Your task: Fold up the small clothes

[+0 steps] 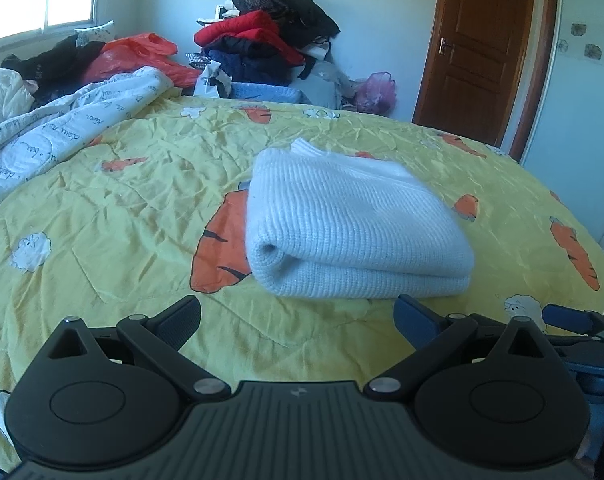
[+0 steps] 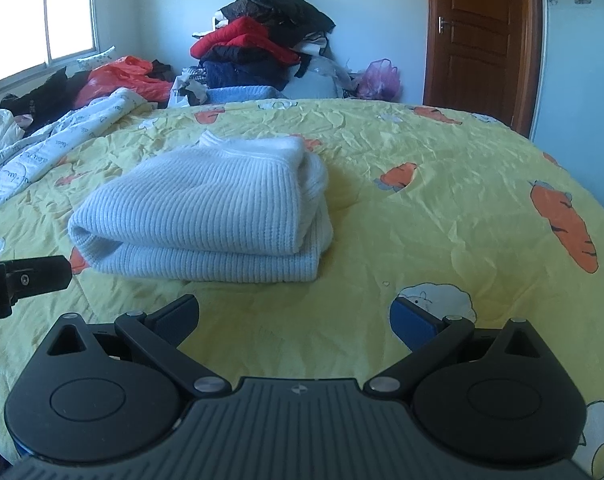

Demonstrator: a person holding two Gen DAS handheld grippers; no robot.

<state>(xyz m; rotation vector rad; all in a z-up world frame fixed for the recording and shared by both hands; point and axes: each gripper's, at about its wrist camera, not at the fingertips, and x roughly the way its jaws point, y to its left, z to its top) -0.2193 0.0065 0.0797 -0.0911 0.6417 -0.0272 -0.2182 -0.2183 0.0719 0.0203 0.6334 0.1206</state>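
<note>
A white ribbed knit garment (image 1: 350, 224) lies folded into a thick rectangle on the yellow carrot-print bedspread (image 1: 121, 208). My left gripper (image 1: 297, 320) is open just short of its near edge, with nothing between the fingers. In the right wrist view the same folded garment (image 2: 205, 216) lies ahead and to the left. My right gripper (image 2: 293, 320) stands open over bare bedspread (image 2: 422, 220), a little back from the garment. The tip of the left gripper (image 2: 25, 280) shows at the left edge of that view.
A white printed quilt (image 1: 53, 132) is bunched at the bed's far left. A tall heap of red, black and navy clothes (image 1: 269, 36) and an orange plastic bag (image 1: 141, 56) sit behind the bed. A brown wooden door (image 1: 478, 44) stands at the right.
</note>
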